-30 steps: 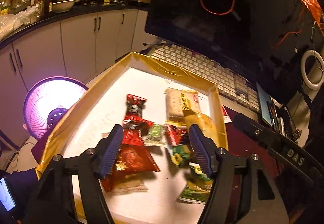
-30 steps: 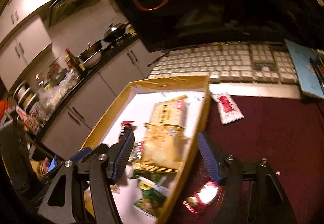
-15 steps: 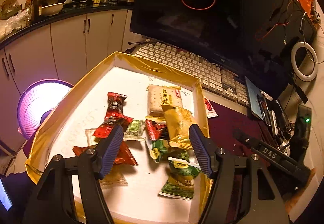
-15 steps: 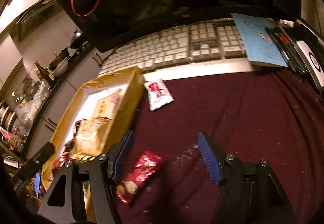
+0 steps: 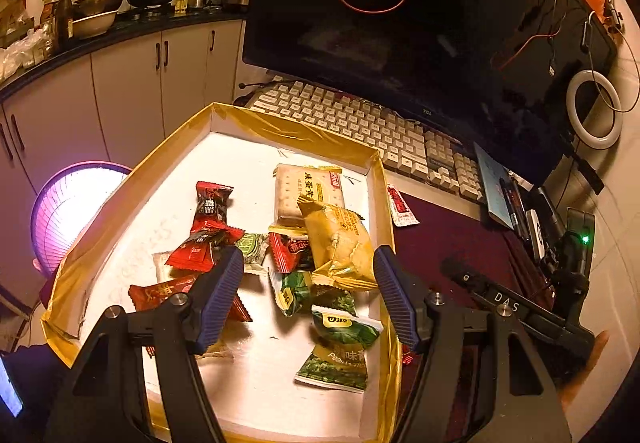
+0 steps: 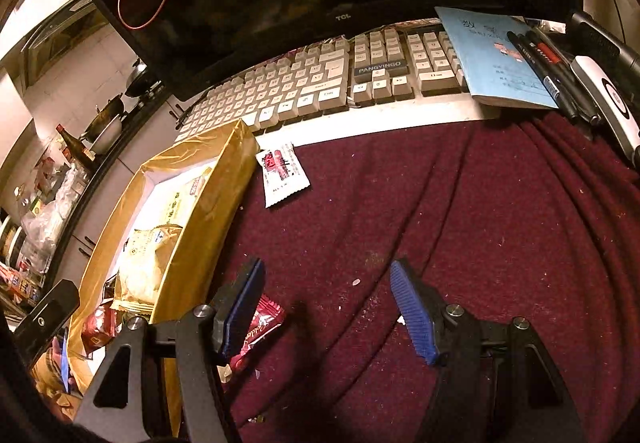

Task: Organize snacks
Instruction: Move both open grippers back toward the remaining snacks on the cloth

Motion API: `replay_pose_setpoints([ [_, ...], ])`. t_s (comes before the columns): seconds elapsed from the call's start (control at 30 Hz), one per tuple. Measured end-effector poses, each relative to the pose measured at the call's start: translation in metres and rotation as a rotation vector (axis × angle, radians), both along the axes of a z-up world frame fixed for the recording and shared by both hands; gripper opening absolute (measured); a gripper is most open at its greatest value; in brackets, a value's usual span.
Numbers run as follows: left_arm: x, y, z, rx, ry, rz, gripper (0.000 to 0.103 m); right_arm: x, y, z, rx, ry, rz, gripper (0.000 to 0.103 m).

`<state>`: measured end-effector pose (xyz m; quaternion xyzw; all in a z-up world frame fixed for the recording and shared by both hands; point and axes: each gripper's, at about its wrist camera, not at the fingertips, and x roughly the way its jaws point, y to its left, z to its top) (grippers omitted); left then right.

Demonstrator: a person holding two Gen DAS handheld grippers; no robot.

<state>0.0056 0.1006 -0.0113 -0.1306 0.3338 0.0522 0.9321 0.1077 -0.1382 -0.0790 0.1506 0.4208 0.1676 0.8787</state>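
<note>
Right gripper point(image 6: 326, 307) has swung off the box point(image 6: 208, 211) down over the maroon cloth point(image 6: 460, 223), jaws apart and empty, pink candy packet point(image 6: 260, 327) just behind its left finger, likely next pick; left gripper point(image 5: 310, 295) hovers apart over boxed snacks point(image 5: 336, 243).

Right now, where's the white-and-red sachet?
The white-and-red sachet lies flat on the maroon cloth, just outside the far right corner of the gold box, near the keyboard. The left wrist view shows it too.
</note>
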Motion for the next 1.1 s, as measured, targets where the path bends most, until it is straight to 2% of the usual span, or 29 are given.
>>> replay_pose_setpoints([
  [0.77, -0.003, -0.007, 0.005, -0.006, -0.023, -0.004, 0.067, 0.001, 0.002, 0.0, -0.003, -0.009, 0.014, 0.068],
  [1.0, 0.001, -0.011, 0.003, -0.003, -0.014, -0.024, 0.067, 0.001, 0.001, 0.0, 0.004, -0.008, 0.017, 0.068],
  [1.1, 0.005, -0.007, 0.0, -0.03, 0.007, -0.048, 0.067, 0.002, 0.002, 0.0, 0.006, -0.007, 0.022, 0.068],
])
